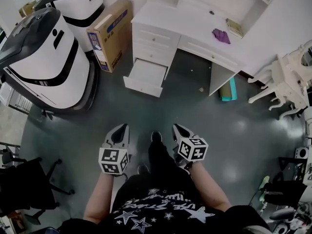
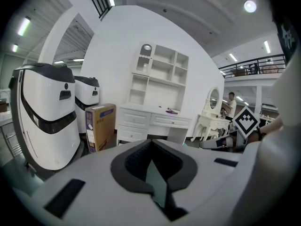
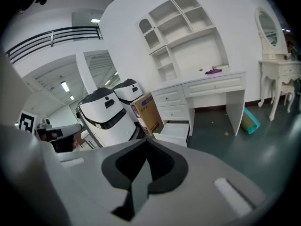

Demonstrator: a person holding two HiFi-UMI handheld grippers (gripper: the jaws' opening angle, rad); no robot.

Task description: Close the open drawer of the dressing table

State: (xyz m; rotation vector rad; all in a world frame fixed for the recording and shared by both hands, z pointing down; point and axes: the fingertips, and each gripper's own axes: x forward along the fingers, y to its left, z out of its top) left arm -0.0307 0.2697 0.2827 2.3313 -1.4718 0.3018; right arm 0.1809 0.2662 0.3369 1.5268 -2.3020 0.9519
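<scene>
Right down at the person's feet, both hands sit low over the dark floor, a shoe poking out between them. The left gripper has its fingers pressed together, nothing between them. The right gripper is the same story, fingers closed tip to tip and empty, its marker cube turned up to the head camera. Both point ahead at the furniture, well apart from it. Across the open floor comes the target: the open drawer, the lowest in the left-hand stack of the white dressing table, pulled out over the floor with its front panel facing the person. The right gripper view shows it clearly too, standing out from the closed drawers above. Beside it on the left a cardboard box leans against the table's side, and further left sit two big white machines with black bands. Under the table's kneehole a teal roll lies on the floor. Up on the table top rest a purple item and a small box, with open shelves rising behind. Far right, ornate white furniture.
</scene>
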